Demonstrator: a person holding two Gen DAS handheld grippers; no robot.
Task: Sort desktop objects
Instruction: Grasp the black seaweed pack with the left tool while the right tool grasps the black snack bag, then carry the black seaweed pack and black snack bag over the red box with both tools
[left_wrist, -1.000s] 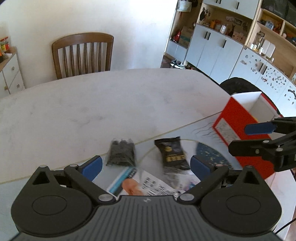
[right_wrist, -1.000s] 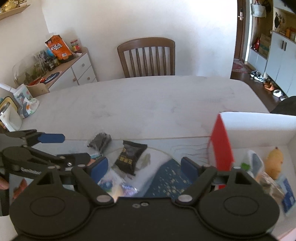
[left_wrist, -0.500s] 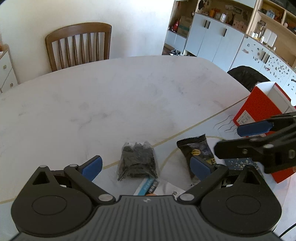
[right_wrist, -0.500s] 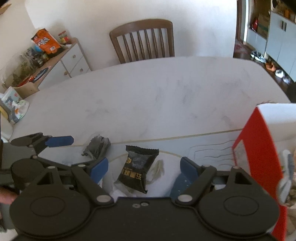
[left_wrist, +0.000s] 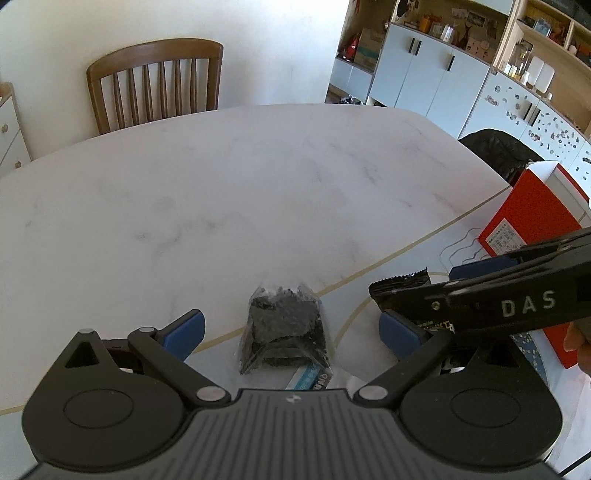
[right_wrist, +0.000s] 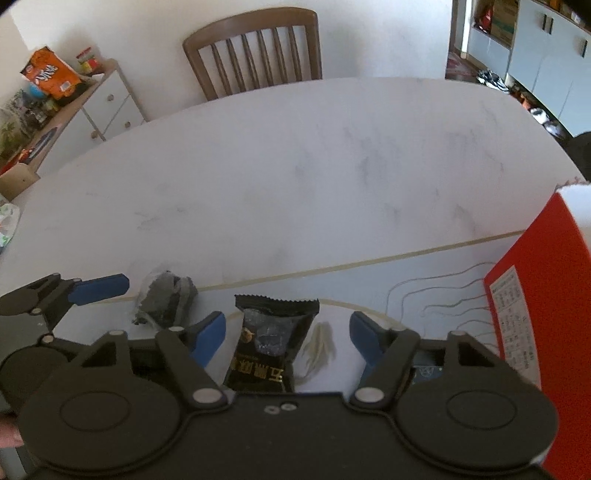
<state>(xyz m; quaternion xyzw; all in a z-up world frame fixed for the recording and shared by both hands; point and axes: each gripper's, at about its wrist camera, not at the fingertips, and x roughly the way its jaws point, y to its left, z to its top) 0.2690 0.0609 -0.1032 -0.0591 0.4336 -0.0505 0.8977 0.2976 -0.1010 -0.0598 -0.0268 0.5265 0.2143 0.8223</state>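
Left wrist view: a clear bag of dark pieces (left_wrist: 283, 328) lies flat on the mat, its long axis running away from the camera, sealed end farthest. It sits between the pads of the left tool (left_wrist: 291, 332), which stands wide open and touches nothing. The white marble table (left_wrist: 240, 192) carries a red box (left_wrist: 532, 236) at right; a wooden chair (left_wrist: 155, 81) and cupboards stand beyond. The right tool (left_wrist: 424, 306) crosses in from the right over a black packet (left_wrist: 400, 286).

Right wrist view: the black packet (right_wrist: 271, 343) lies lengthwise, serrated end pointing away. The right tool (right_wrist: 288, 332) straddles it; its jaws have just been closing, pads not yet touching the packet. The clear bag (right_wrist: 164, 299) lies left, near the left tool (right_wrist: 99, 288).
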